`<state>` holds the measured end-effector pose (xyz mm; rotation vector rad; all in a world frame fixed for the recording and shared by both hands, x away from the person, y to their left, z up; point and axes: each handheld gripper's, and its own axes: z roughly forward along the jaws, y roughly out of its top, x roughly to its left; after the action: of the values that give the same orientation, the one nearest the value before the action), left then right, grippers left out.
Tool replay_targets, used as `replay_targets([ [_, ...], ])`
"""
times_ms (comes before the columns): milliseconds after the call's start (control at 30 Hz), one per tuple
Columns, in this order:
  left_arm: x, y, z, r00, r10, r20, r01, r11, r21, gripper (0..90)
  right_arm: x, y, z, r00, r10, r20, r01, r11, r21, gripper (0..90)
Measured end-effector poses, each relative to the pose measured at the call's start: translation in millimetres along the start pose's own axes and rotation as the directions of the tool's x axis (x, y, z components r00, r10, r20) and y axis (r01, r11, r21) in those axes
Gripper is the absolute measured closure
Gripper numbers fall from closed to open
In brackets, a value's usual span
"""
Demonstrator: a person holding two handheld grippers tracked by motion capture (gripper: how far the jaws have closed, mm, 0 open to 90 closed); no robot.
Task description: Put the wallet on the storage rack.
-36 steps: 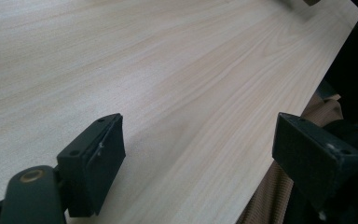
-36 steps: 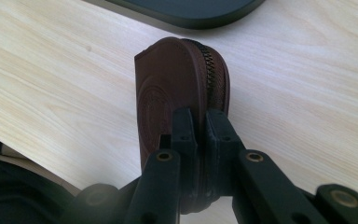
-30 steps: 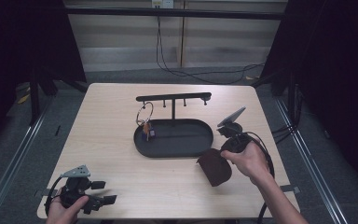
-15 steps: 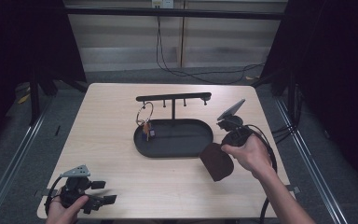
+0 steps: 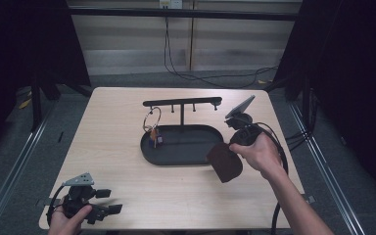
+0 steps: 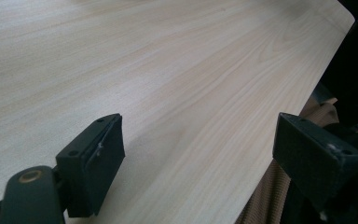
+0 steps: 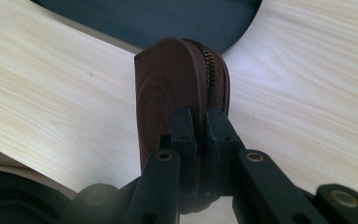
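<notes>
While our left gripper point(image 5: 108, 209) rests idle at the near table point(image 5: 112, 127) corner, jaws spread wide with nothing between them, our right gripper point(image 7: 198, 122) stays free to work. It is clamped tight on the brown zip pouch point(image 7: 177, 88), pinching one edge so the pouch hangs clear above the wood, just beside the black tray point(image 5: 176, 157), whose hook stand point(image 5: 182, 104) behind carries a key ring point(image 5: 152, 122).

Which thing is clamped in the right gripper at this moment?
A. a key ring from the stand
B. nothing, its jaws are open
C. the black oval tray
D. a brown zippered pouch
D: in the right gripper view the right gripper has its jaws pressed together on the edge of the brown pouch, beside its zipper; the high view shows the pouch held by the tray.
</notes>
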<state>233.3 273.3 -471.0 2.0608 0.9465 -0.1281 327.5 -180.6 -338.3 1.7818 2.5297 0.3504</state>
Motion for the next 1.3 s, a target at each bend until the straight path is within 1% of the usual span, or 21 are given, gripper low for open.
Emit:
replay_targets([
  [167,0.6,0.1,-1.0,1.0000,0.004,0.002,-0.004,1.0000,-0.004,16.3,0.7,8.3,-1.7,1.0000,0.002,-0.001,-0.002,1.000,-0.009,83.0],
  [233,0.2,-0.2,-1.1,1.0000,-0.001,0.005,0.001,0.9999,-0.011,16.3,0.3,11.9,-2.6,0.9999,0.006,-0.009,-0.007,1.000,-0.017,83.0],
  [333,0.5,-0.4,-1.7,1.0000,-0.002,0.008,0.002,0.9999,-0.013,16.3,0.6,17.5,-3.3,1.0000,0.005,-0.006,-0.005,1.000,-0.019,83.0],
  [467,0.3,-0.3,-1.7,1.0000,0.005,0.001,-0.005,1.0000,-0.008,16.3,1.5,24.2,-4.2,1.0000,0.001,-0.007,-0.001,1.000,-0.024,83.0],
  [600,0.0,-0.3,-1.9,1.0000,0.008,-0.001,-0.008,1.0000,-0.006,16.3,2.7,28.1,-6.9,0.9999,0.006,-0.012,-0.007,0.998,-0.057,82.9],
  [633,-0.2,-0.2,-1.9,1.0000,0.008,-0.003,-0.008,1.0000,-0.005,16.3,2.5,28.9,-6.6,0.9999,0.005,-0.014,-0.006,0.999,-0.053,83.0],
  [700,-0.6,-0.3,-2.4,0.9999,0.011,-0.003,-0.011,0.9999,-0.004,16.3,3.0,30.4,-5.9,1.0000,0.008,0.002,-0.008,0.999,-0.045,83.0],
  [733,-0.6,-0.3,-2.7,0.9998,0.016,-0.008,-0.016,0.9999,-0.006,16.3,3.0,31.1,-5.3,1.0000,0.007,0.003,-0.007,0.999,-0.044,83.0],
  [767,-1.1,-0.4,-2.8,0.9999,0.012,-0.006,-0.012,0.9999,-0.008,16.3,2.7,31.8,-4.6,1.0000,0.008,-0.001,-0.009,0.999,-0.047,83.0],
  [800,-0.7,-0.4,-3.0,0.9998,0.018,-0.008,-0.018,0.9998,-0.005,16.3,2.3,32.5,-4.3,0.9999,0.011,-0.003,-0.011,0.999,-0.046,83.0],
  [867,-1.9,-0.6,-2.2,0.9999,0.008,-0.006,-0.008,0.9999,-0.006,16.3,1.3,34.1,-2.9,0.9999,0.016,-0.004,-0.016,0.999,-0.044,83.0],
  [933,-2.3,0.1,-1.9,0.9999,0.014,-0.003,-0.014,0.9999,-0.004,16.3,-0.1,36.1,-1.5,0.9998,0.021,-0.001,-0.021,0.999,-0.040,83.0],
  [1067,-1.9,-1.3,-2.9,0.9999,0.014,-0.002,-0.014,0.9999,0.001,16.3,-5.6,40.7,2.0,0.9989,0.046,-0.015,-0.046,0.998,-0.048,83.0],
  [1100,-1.9,-1.3,-2.9,0.9999,0.010,-0.006,-0.010,0.9999,-0.008,16.4,-7.4,41.6,3.6,0.9986,0.049,-0.018,-0.050,0.998,-0.046,83.0],
  [1200,-1.9,-1.0,-3.1,0.9999,0.012,-0.004,-0.012,0.9999,-0.008,16.3,-10.6,44.4,6.8,0.9982,0.059,-0.010,-0.059,0.997,-0.045,83.0],
  [1300,-2.5,-0.7,-2.4,0.9999,0.015,-0.003,-0.015,0.9999,-0.002,16.3,-13.8,47.6,8.3,0.9971,0.073,-0.023,-0.074,0.996,-0.055,83.0],
])
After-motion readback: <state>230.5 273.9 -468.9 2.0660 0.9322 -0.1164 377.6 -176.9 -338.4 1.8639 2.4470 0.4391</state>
